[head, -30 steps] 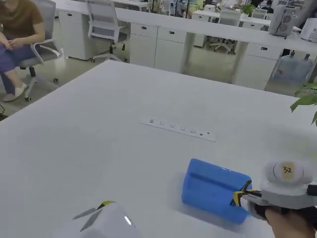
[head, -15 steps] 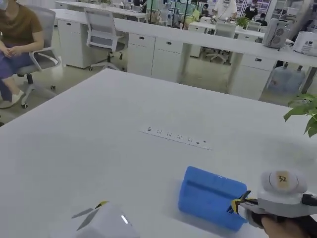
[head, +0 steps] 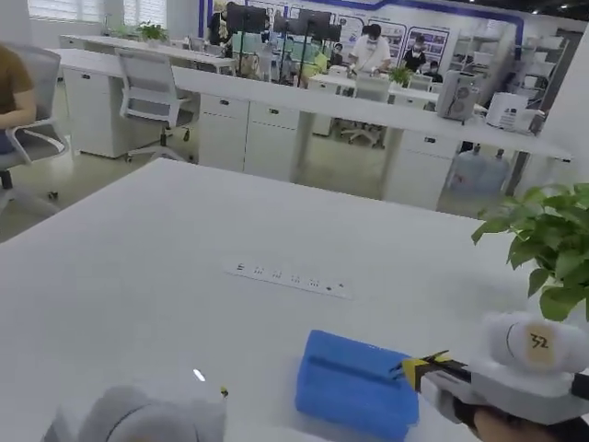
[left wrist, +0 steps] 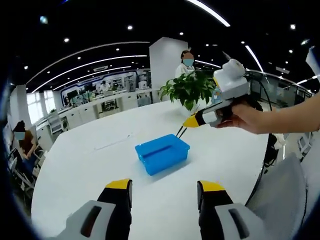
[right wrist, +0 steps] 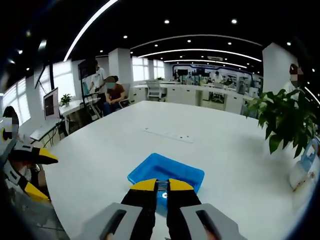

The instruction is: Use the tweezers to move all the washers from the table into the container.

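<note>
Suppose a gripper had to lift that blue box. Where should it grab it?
Probably a long wall of the blue box, from above: it sits flat on the table, open-topped, so one jaw goes inside the thin upright wall, one outside.

I take the socket strip (head: 291, 278), set flush in the white table (head: 129, 276), as my mark. Right of it, a leafy green plant (head: 543, 239) reaches in over the tabletop. Beyond it I see a row of white desks (head: 276, 138). A grey office chair (head: 147, 87) stands beyond-left and a water jug (head: 476, 173) beyond-right. People (head: 372, 48) stand farther back.
</note>
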Action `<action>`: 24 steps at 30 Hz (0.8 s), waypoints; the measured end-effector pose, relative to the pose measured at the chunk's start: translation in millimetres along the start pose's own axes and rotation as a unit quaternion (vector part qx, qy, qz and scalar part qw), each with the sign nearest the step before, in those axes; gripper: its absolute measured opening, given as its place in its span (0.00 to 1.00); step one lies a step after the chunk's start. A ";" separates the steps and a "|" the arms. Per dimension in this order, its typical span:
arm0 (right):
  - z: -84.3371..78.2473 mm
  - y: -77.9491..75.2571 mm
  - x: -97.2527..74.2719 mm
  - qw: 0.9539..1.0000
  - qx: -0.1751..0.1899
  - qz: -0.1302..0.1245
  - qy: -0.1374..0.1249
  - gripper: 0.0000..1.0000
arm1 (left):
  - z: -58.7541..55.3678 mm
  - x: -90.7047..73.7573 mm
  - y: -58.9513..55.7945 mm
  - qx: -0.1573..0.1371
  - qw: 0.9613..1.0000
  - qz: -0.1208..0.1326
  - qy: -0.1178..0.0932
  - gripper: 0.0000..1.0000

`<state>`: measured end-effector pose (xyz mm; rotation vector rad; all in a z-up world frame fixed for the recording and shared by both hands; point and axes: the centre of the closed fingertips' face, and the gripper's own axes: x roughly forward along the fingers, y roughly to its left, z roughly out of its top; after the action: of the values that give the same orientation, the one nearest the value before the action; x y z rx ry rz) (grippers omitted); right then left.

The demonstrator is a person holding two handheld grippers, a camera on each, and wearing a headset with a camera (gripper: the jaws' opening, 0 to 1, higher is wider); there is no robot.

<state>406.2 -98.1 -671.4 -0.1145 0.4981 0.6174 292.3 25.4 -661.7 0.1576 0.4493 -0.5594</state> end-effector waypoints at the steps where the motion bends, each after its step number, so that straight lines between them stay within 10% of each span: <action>1: -0.8 4.7 -3.8 1.000 -0.003 0.003 0.000 0.03 | 6.3 1.8 -2.4 -0.003 1.000 -0.011 -0.005 0.47; 9: -8.1 44.4 -26.1 0.999 -0.018 0.029 -0.011 0.03 | 46.3 19.7 -20.8 0.014 0.996 -0.074 -0.046 0.26; 13: -14.4 57.8 -28.6 0.999 -0.033 0.036 -0.007 0.03 | 55.5 28.8 -33.6 0.086 0.991 -0.096 -0.040 0.13; 24: -23.3 73.8 -32.1 0.997 -0.068 0.040 0.004 0.03 | 67.8 42.9 -80.8 0.145 0.976 -0.156 -0.045 0.13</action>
<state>331.2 -60.8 -673.2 -0.2269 0.4697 0.7291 305.6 -80.6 -622.5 0.3437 0.3025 -0.9379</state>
